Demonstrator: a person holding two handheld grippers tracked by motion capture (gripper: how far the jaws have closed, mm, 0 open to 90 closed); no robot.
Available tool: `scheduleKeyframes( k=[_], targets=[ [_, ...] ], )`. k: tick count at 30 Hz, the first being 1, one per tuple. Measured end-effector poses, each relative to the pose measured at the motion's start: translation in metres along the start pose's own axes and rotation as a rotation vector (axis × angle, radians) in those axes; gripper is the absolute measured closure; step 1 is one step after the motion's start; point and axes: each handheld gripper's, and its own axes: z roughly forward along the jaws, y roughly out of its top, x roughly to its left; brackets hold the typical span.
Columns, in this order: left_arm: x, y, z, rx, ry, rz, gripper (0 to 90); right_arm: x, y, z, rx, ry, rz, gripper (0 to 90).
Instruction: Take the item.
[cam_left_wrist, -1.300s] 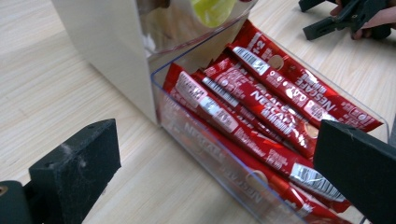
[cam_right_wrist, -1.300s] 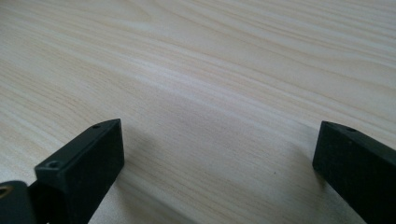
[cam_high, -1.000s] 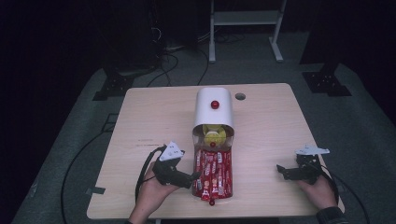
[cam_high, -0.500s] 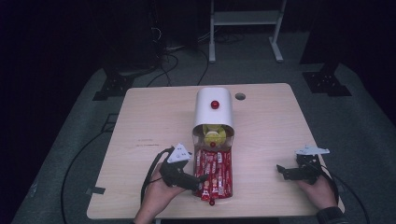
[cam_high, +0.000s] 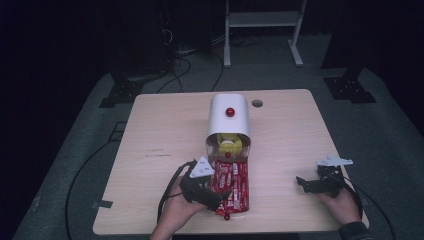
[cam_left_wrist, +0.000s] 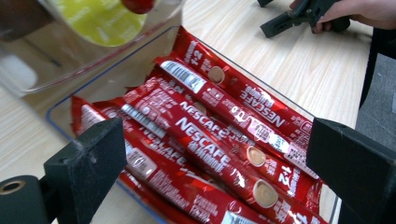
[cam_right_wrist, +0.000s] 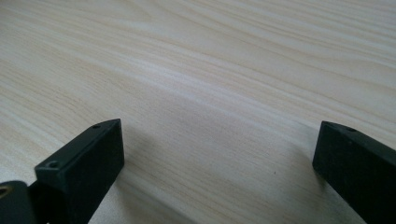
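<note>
A clear drawer (cam_high: 246, 199) pulled out of a white dispenser box (cam_high: 229, 117) holds several red Nescafe stick packs (cam_high: 231, 181) (cam_left_wrist: 205, 140). My left gripper (cam_high: 220, 197) (cam_left_wrist: 219, 154) hangs open just over the packs at the drawer's front left, jaws wide apart astride them, nothing held. Behind the drawer, a yellow item (cam_high: 230, 146) (cam_left_wrist: 100, 18) lies inside the dispenser's mouth. My right gripper (cam_high: 301, 183) (cam_right_wrist: 219, 154) rests low over bare wood near the table's right edge, open and empty.
The wooden table (cam_high: 165, 135) has a cable hole (cam_high: 257, 103) beside the dispenser. A red knob (cam_high: 229, 112) sits on the dispenser's top. Dark floor, cables and a white stand (cam_high: 260, 30) lie beyond the far edge.
My left gripper has moved right and forward from beside the drawer until it is over the stick packs. The right gripper has stayed where it was.
</note>
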Motion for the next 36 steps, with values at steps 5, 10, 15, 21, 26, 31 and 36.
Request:
scheduleKeyframes(
  k=[5,10,15,21,26,31,36],
  targets=[
    [-0.004,0.001,0.005,0.009,-0.008,0.006,4.7,0.000,0.000,0.000,0.000,0.000,0.000,1.4],
    [-0.005,0.002,0.010,0.012,-0.012,0.010,4.7,0.000,0.000,0.000,0.000,0.000,0.000,1.4],
    [-0.005,0.001,0.013,0.021,-0.012,0.012,4.8,0.000,0.000,0.000,0.000,0.000,0.000,1.3],
    [-0.005,0.001,0.016,0.032,-0.010,0.015,7.5,0.000,0.000,0.000,0.000,0.000,0.000,1.4],
    [-0.006,0.000,0.019,0.040,0.004,0.030,13.3,0.000,0.000,0.000,0.000,0.000,0.000,1.3],
    [-0.005,-0.002,0.018,0.049,0.023,0.033,20.7,0.000,0.000,0.000,0.000,0.000,0.000,1.4],
    [-0.004,-0.003,0.018,0.059,0.025,0.027,29.9,0.000,0.000,0.000,0.000,0.000,0.000,1.3]
  ],
)
